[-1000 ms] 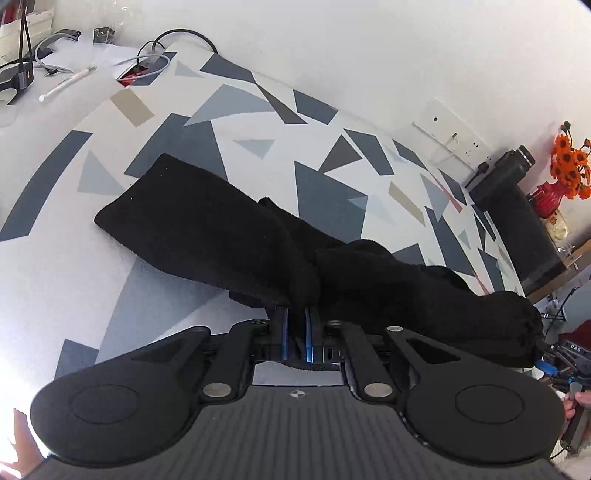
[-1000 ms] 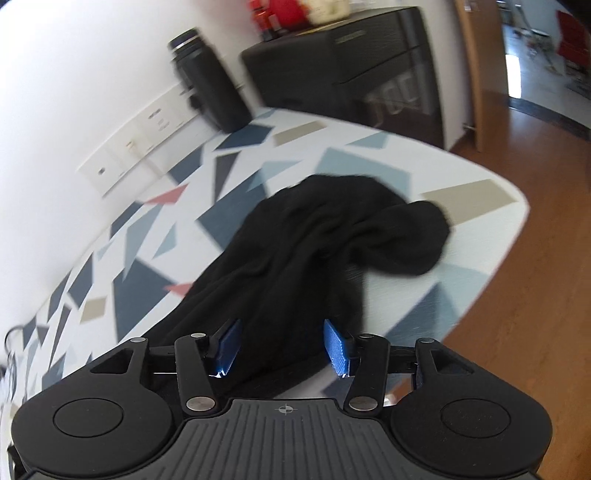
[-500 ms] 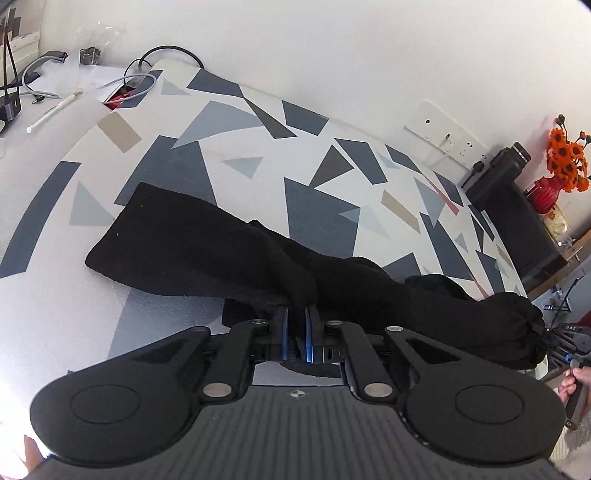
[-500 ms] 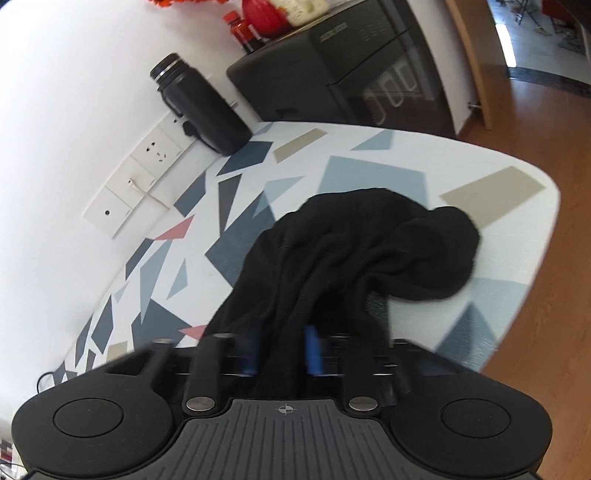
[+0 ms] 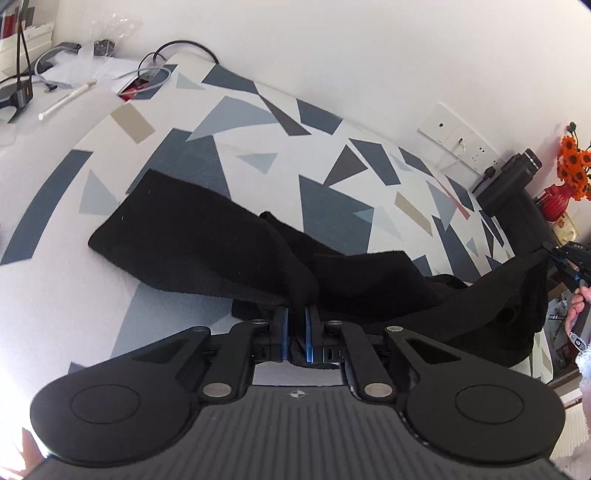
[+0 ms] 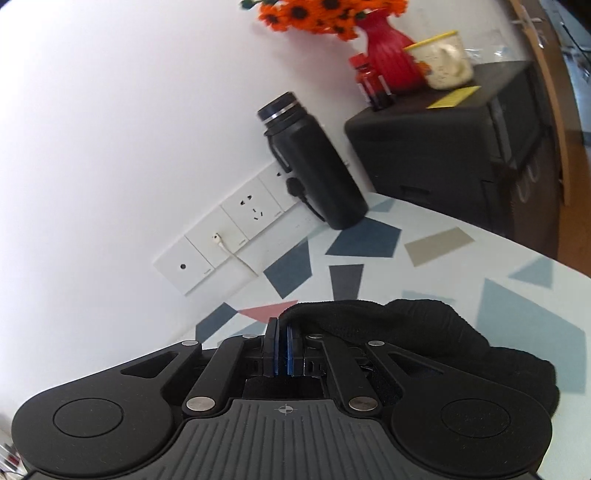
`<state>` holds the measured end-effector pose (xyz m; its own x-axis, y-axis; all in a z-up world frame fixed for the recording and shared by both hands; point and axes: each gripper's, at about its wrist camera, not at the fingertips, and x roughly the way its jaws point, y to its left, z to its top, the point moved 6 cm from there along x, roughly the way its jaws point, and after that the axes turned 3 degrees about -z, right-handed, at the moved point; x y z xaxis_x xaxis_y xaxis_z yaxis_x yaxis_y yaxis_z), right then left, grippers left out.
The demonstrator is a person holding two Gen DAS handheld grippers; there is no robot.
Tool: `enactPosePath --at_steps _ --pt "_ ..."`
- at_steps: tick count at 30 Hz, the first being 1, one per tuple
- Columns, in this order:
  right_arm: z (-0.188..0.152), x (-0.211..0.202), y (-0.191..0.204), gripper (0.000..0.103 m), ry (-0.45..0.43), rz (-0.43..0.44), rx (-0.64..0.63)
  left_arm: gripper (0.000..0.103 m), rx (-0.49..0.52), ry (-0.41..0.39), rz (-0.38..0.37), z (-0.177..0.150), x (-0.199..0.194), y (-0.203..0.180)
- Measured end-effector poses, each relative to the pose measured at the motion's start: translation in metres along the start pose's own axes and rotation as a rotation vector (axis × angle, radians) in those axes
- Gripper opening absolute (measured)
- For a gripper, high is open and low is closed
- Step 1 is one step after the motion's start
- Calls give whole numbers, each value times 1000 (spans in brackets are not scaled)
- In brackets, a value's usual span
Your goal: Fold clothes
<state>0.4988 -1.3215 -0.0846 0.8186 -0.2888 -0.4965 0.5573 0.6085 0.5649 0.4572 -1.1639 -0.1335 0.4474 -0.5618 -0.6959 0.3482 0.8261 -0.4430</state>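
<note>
Only the left wrist view shows the black garment (image 5: 207, 240) stretched across the patterned tabletop (image 5: 258, 122), pinched by the downward-angled left gripper (image 5: 296, 325) and the raised right gripper (image 6: 281, 339), both clamped on cloth.

A: What is standing by the wall?
B: A tall black metal bottle (image 6: 312, 166) is standing beside white wall sockets (image 6: 236, 236).
A: And further right?
B: A red ribbed vase (image 6: 388, 55) is holding orange flowers (image 6: 314, 13).
</note>
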Motion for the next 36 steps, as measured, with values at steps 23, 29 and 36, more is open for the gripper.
enactPosePath --at_steps 23,29,36 --pt "20 -17 -26 3 -80 -14 108 8 82 -335 -40 185 31 -48" --pt "35 9 -41 10 -102 -90 91 19 167 -253 73 232 120 -84" --pt "16 32 -48 38 35 -127 35 58 198 -16 59 174 166 -74"
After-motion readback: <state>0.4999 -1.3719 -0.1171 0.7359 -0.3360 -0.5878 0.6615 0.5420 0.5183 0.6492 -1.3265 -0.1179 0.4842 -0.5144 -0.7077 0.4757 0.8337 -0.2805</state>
